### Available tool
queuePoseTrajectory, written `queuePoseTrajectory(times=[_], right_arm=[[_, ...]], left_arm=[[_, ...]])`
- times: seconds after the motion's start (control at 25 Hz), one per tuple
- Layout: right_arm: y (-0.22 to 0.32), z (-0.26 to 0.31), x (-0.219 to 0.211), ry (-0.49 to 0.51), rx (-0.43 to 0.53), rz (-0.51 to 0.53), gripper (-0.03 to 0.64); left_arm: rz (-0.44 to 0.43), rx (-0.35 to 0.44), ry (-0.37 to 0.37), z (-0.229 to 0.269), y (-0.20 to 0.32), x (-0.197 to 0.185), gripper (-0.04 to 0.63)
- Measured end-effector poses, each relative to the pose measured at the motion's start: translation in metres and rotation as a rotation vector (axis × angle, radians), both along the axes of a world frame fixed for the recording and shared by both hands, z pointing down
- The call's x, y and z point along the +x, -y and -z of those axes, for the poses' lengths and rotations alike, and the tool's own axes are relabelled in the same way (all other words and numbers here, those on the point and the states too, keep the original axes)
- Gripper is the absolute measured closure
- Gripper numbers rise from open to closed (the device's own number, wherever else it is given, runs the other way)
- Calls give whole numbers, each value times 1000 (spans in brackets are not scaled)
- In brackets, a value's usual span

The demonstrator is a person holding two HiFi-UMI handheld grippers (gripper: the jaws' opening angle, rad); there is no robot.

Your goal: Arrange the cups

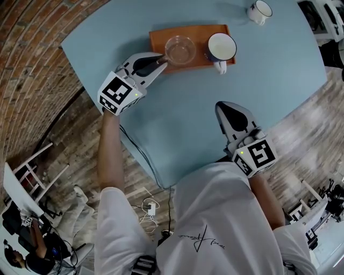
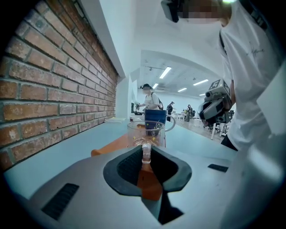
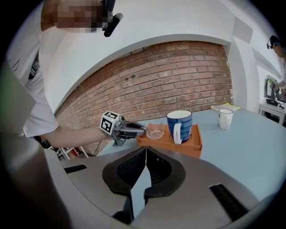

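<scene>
A clear glass cup (image 1: 180, 49) (image 2: 145, 132) stands in the left slot of the orange tray (image 1: 161, 37) (image 3: 167, 142). A blue mug (image 1: 221, 47) (image 3: 179, 125) with a white inside fills the right slot. My left gripper (image 1: 163, 60) (image 2: 146, 154) reaches the tray's left end and is shut on the glass cup's handle, which stands upright between its pads. My right gripper (image 1: 220, 106) (image 3: 145, 150) hovers over the table nearer to me, shut and holding nothing. A small white mug (image 1: 259, 12) (image 3: 225, 118) stands apart at the far right.
The light blue table (image 1: 188, 123) carries the tray near its far edge. A brick wall (image 3: 178, 80) runs along the left side. White chairs and cables lie on the wooden floor (image 1: 70, 161) beside the table.
</scene>
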State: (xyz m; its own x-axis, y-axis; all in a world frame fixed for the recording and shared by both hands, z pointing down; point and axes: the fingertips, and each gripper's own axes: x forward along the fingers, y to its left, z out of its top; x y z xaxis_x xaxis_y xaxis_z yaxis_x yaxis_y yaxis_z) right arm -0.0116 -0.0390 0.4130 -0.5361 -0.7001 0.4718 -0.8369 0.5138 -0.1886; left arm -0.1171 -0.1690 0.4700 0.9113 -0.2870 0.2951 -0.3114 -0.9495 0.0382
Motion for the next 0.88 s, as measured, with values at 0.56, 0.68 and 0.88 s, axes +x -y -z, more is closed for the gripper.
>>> queuePoseTrajectory(times=[0.56,0.68,0.88], right_arm=[[-1,-4,-2,-5,-5,9,594],[-2,-5,1,-3,-6,6,594],[-2,-5,1,0,-7,8,594]], left_arm=[[81,24,8,-1,-4,1,541],[105,28,-2,3,-7,2,541],[144,31,-11,4,-11,1,541]])
